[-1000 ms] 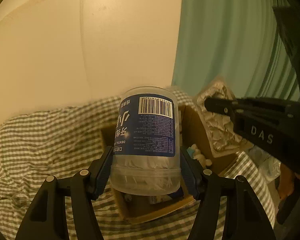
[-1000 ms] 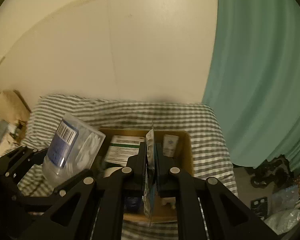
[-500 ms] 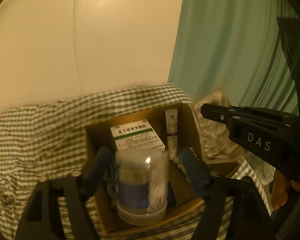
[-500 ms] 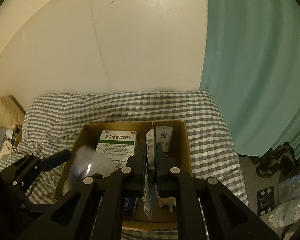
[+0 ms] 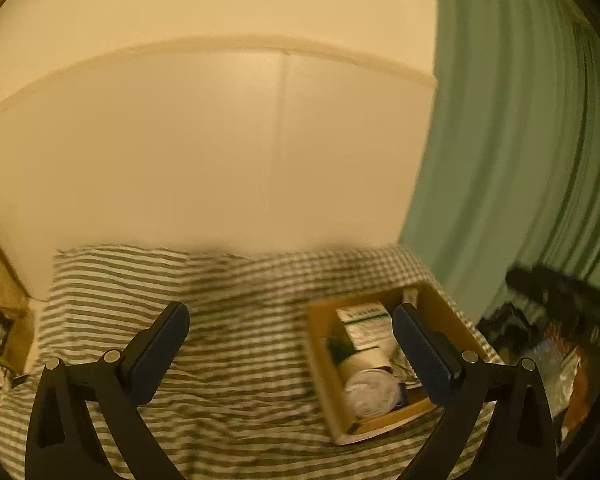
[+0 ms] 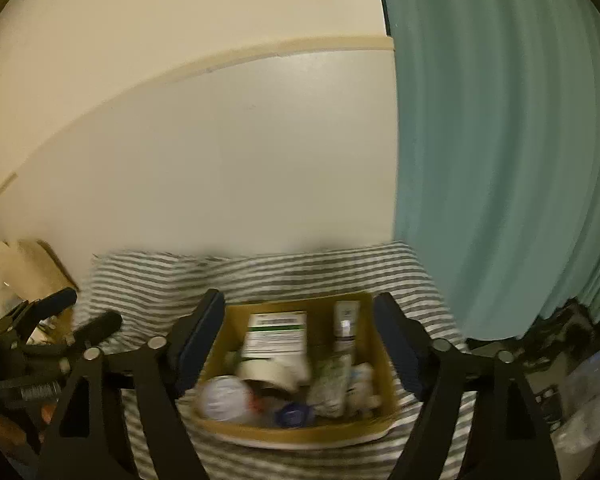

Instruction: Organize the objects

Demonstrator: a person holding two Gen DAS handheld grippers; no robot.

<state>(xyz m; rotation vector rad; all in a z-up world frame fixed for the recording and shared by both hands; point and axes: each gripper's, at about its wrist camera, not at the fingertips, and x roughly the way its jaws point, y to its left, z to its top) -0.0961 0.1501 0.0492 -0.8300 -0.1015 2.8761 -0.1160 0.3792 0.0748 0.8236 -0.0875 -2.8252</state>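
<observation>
Rectangular cardboard box (image 6: 384,360) on striped cloth (image 5: 236,312)

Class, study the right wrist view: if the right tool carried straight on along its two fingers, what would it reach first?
Most likely the open cardboard box, which sits between the open fingers of the right tool, probably its contents such as the white-and-green medicine carton. Blur leaves depth uncertain.

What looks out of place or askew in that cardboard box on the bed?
In the cardboard box, the clear jar lies tipped on its side near the front left corner, not upright. The other contents are jumbled and blurred; nothing looks spilled outside the box.
</observation>
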